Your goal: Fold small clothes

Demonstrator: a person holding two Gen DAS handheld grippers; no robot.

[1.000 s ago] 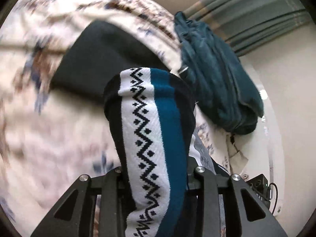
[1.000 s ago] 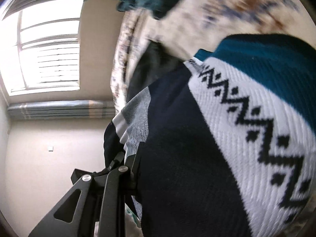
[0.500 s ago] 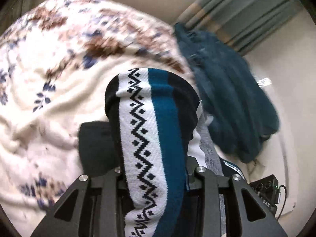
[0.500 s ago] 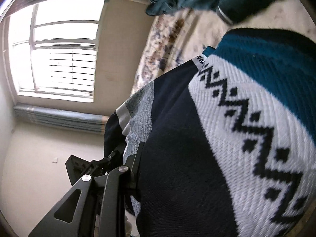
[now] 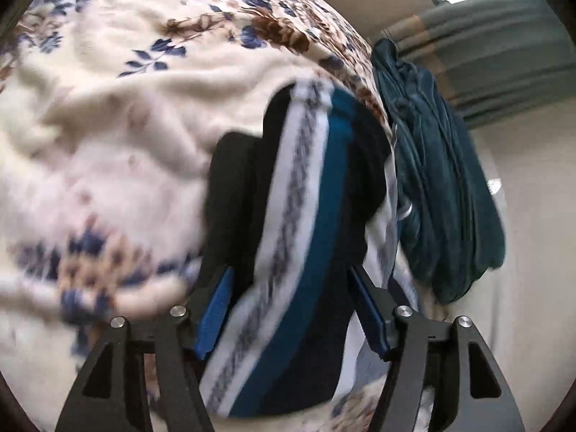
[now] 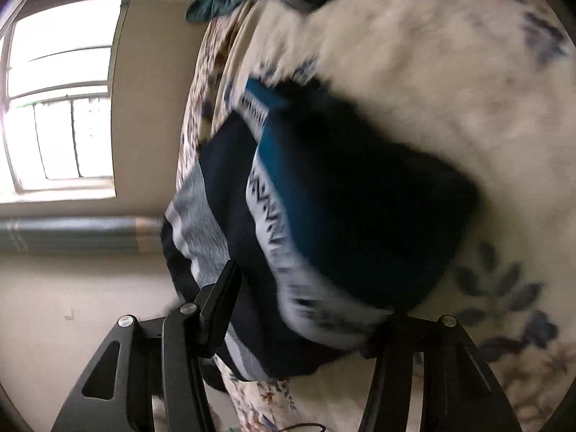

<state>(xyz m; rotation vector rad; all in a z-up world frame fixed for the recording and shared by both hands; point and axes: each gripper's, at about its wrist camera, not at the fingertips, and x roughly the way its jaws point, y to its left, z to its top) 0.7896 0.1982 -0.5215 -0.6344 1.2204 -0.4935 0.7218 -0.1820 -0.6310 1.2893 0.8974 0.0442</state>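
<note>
A: Item one, the garment. Where does it lie?

B: Patterned knit garment (image 5: 302, 237), bands of black, white zigzag and teal, blurred in both views. It sits on the floral blanket (image 5: 108, 115), bunched between the fingers of both tools. A plain black piece (image 5: 230, 187) lies against its left side in the left view; whether that is a separate item I cannot tell.

A: Item two, the left gripper (image 5: 291, 309).

B: Jaws spread wide, blue pads showing on either side, cloth lying loose in the gap. Not clamped on it, as far as I judge.

A: Item three, the right gripper (image 6: 298, 324).

B: Fingers well apart too, the garment filling the space between. Its right finger is hidden behind the fabric, but the gap reads as released rather than pinching.

A: Surroundings?

B: Dark teal clothing (image 5: 439, 187) heaped at the right edge of the bed, just beside the garment. Curtain (image 5: 496, 72) far right; window (image 6: 61, 100) at left in the right view.

A: The step in hand?

B: Looks like setting the folded piece down. To do it well: draw both tools straight back along the fingers so the pads don't drag a layer open, keep the fold flat on the blanket, and steer clear of the teal heap.
</note>
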